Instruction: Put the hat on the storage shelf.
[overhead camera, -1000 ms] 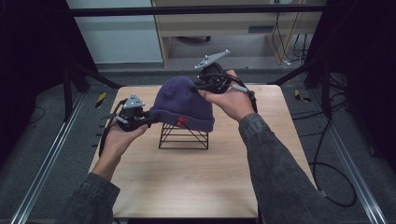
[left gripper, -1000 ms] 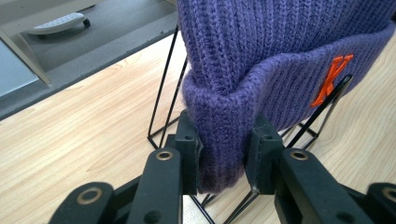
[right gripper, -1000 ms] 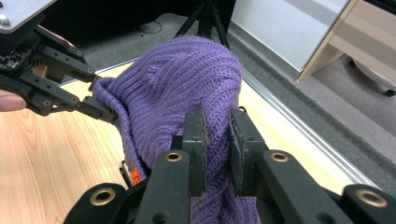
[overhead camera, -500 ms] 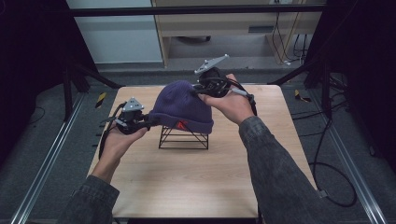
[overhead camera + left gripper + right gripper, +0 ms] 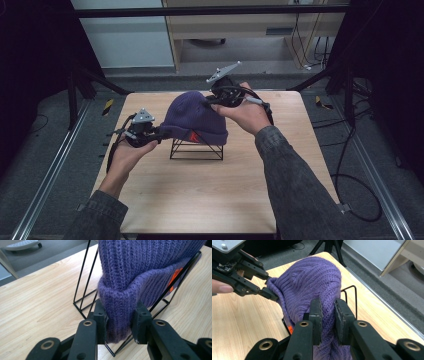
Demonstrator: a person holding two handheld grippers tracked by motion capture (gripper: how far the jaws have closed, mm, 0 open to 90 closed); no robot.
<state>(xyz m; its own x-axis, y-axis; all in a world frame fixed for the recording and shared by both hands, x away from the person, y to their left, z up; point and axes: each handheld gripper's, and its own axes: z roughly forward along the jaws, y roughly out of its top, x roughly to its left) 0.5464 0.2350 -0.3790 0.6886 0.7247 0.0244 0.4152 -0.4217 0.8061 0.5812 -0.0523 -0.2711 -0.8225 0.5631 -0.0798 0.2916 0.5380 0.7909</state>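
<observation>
Your left gripper [image 5: 120,322] is clamped on the folded cuff of the purple beanie [image 5: 140,272], knit bunched between its pads, and your right gripper [image 5: 328,312] pinches a fold of the beanie's crown. The beanie sits draped over the black wire stand [image 5: 196,149], stretched between your two grippers, with its orange tag [image 5: 192,136] just past the left fingers. The stand rests on the wooden table [image 5: 200,195] below both hands.
</observation>
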